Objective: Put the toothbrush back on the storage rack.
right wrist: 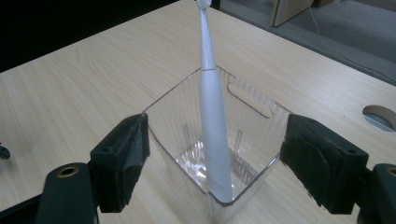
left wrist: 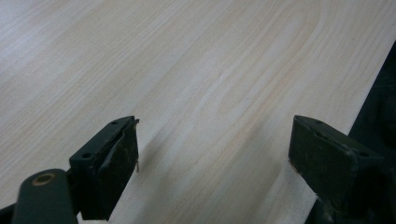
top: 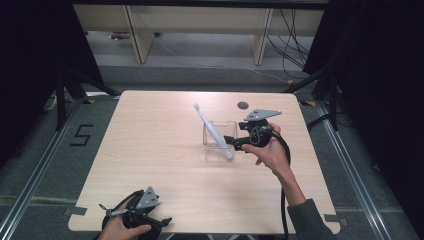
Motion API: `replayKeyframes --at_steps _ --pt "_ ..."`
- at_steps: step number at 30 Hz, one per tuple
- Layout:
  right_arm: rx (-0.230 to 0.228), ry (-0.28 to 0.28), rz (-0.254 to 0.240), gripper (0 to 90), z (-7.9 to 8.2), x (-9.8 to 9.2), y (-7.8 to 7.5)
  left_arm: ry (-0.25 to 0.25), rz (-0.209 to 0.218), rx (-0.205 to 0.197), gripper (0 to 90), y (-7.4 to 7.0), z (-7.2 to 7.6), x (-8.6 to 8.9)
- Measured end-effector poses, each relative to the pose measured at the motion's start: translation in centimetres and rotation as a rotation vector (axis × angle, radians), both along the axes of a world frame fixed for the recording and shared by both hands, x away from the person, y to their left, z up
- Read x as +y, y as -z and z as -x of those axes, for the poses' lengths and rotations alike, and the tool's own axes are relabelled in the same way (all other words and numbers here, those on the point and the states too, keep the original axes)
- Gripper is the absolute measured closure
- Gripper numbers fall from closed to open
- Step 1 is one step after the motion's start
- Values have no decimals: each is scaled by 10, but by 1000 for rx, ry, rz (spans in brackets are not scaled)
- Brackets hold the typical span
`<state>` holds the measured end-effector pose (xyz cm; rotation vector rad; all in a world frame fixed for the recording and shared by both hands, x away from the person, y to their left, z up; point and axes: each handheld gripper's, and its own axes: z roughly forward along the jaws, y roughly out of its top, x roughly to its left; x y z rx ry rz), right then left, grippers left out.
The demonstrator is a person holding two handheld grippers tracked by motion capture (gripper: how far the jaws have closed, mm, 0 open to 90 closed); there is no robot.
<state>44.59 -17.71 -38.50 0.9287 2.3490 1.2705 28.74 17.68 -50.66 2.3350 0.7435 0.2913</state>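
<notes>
The white electric toothbrush [right wrist: 214, 126] stands leaning inside the clear plastic holder [right wrist: 173, 109], its base on the holder's floor at the corner nearest the right gripper [right wrist: 215, 161] and its brush head tilted up and away from it. The right gripper's fingers [right wrist: 122, 161] are spread wide, one on each side of the holder's near corner, and neither pad presses on the toothbrush or on the plastic wall. In the high view the right gripper [top: 231, 142] sits just beside the holder [top: 219, 141], near the middle of the bench [top: 150, 150].

The left gripper [left wrist: 214, 154] has its fingers parted over bare wood with nothing between them; in the high view it rests at the near edge of the bench [top: 134, 212], well apart from the holder.

Judged from this, the placing looks done: the toothbrush is in the holder and let go. What seems left is to draw the right gripper back clear of the holder without knocking it.
</notes>
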Motion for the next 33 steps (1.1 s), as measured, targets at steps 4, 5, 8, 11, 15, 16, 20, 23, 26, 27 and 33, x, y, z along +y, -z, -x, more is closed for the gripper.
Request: replayKeyframes --at_steps 4,5,8,11,15,16,20,23,26,27,33 --pt "5 8 -9 232 3 -1 0 -1 2 2 153 0 0 0" --pt "3 10 -9 232 4 -2 1 -3 4 3 152 0 0 0" --pt "15 10 -2 232 5 -4 2 0 0 -1 152 -1 0 0" --pt "19 18 -1 232 7 -5 2 -6 5 -1 152 0 1 0" --pt "-7 13 0 231 10 -8 3 -7 6 -1 152 0 1 0" --pt "19 25 -7 230 12 -8 3 -7 6 -1 152 0 1 0" --pt "4 16 15 224 15 -11 1 -15 9 4 153 -1 1 0" --pt "-2 15 24 218 19 -13 3 -11 7 1 153 -1 1 0" --pt "14 24 19 213 23 -14 4 -5 5 -2 152 -1 1 0" --pt "-17 20 27 207 24 -15 4 -17 12 4 153 0 1 0" --pt "7 17 11 201 32 -15 6 -16 9 3 153 -1 1 0"
